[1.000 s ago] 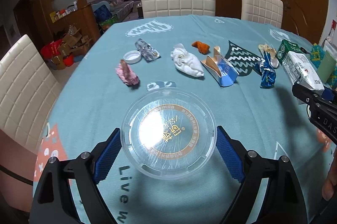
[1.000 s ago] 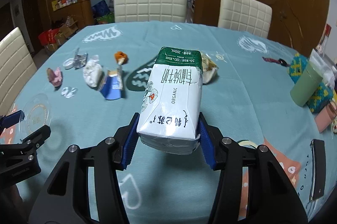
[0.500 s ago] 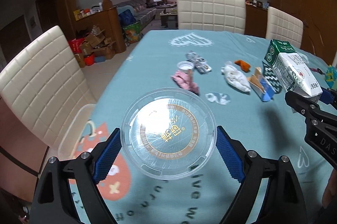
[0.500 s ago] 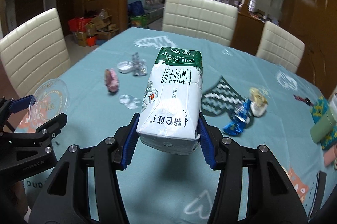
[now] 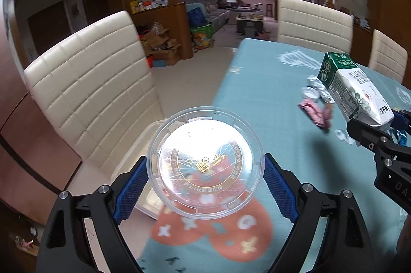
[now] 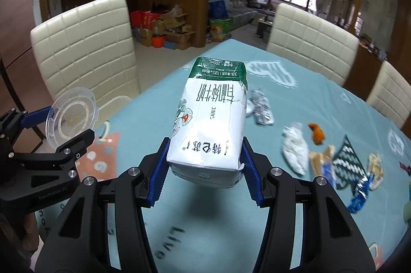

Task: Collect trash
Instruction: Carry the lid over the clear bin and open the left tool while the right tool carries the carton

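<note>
My left gripper (image 5: pixel 205 185) is shut on a clear round plastic lid (image 5: pixel 205 165) with gold print, held above the table's left edge; it also shows in the right wrist view (image 6: pixel 72 116). My right gripper (image 6: pixel 204 170) is shut on a white and green milk carton (image 6: pixel 213 119), held above the table; the carton also shows in the left wrist view (image 5: pixel 354 93). Loose trash lies on the teal tablecloth (image 6: pixel 321 98): a pink wrapper (image 5: pixel 316 111), a white cap (image 5: pixel 310 92), a silver wrapper (image 6: pixel 260 106), a white crumpled bag (image 6: pixel 295 147), an orange scrap (image 6: pixel 317 133) and a blue wrapper (image 6: pixel 361 192).
A cream padded chair (image 5: pixel 95 93) stands at the table's left side, with a clear container (image 5: pixel 151 198) on its seat. Two more cream chairs (image 6: pixel 308 41) stand at the far side. Cardboard boxes (image 6: pixel 169 31) clutter the floor beyond.
Both grippers have swung left, each with its item still held. The views now face the left chair and the table's left edge; the loose trash has shifted to the right.
</note>
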### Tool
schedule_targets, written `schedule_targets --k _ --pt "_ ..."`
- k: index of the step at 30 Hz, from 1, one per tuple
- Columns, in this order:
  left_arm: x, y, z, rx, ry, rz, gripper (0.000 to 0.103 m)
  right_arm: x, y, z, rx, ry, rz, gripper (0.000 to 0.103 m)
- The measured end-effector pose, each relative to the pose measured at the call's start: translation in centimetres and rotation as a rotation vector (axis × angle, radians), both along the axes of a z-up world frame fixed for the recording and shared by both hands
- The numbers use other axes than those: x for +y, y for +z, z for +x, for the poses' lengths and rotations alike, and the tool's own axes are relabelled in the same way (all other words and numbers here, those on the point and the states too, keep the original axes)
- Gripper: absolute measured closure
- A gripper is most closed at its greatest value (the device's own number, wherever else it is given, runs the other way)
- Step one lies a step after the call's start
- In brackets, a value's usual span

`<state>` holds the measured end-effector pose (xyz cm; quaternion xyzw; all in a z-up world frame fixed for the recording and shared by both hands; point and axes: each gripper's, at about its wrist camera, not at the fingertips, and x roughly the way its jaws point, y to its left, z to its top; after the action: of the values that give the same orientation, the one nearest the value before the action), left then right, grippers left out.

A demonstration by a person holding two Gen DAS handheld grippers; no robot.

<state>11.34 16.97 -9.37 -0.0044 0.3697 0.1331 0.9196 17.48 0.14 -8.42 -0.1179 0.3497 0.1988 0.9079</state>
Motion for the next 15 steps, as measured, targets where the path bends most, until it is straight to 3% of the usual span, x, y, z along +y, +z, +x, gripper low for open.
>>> schedule_targets --k 15 --pt "8.7 -0.9 1.8 0.011 0.142 0.037 0.018 10.6 -1.5 3.0 0.037 0.169 -0.028 0.048"
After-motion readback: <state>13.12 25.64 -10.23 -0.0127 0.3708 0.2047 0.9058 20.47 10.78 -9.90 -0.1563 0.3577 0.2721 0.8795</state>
